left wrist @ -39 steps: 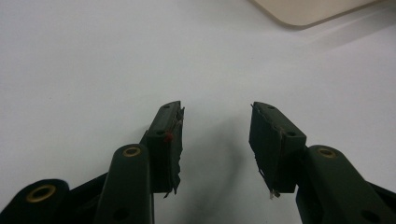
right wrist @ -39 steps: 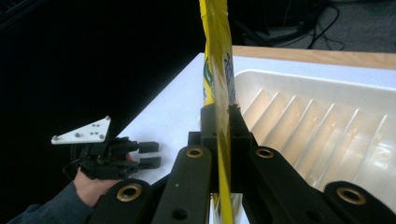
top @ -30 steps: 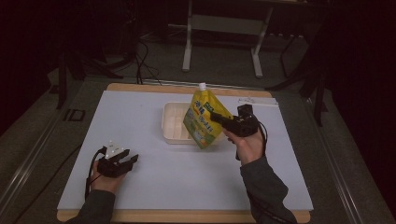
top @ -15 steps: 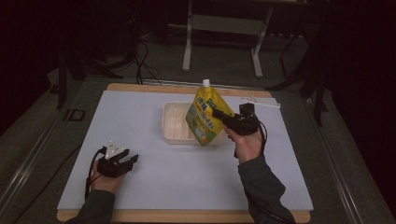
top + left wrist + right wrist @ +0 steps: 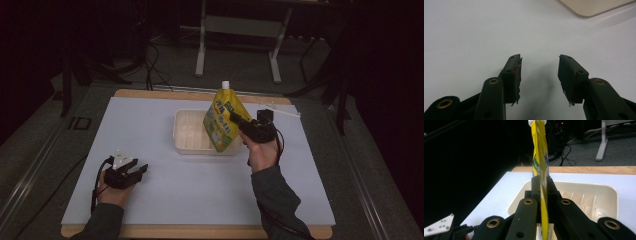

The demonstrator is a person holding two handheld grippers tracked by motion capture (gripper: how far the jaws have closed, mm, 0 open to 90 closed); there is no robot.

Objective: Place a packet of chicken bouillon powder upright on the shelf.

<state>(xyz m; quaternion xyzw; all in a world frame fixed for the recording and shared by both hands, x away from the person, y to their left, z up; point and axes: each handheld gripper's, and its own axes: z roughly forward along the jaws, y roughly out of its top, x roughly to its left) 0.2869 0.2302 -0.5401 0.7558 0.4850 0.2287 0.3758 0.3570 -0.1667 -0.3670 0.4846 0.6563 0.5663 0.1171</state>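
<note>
The right claw pinches a yellow pouch with a white cap, holding it upright above the right end of a cream tray at the worktop's middle. The left claw rests near the worktop's near left corner, jaws spread wide and empty.

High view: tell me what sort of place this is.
Probably a lab or recording studio: a white-topped table in a dark room, cables trailing over the floor, and metal stand legs behind it.
</note>
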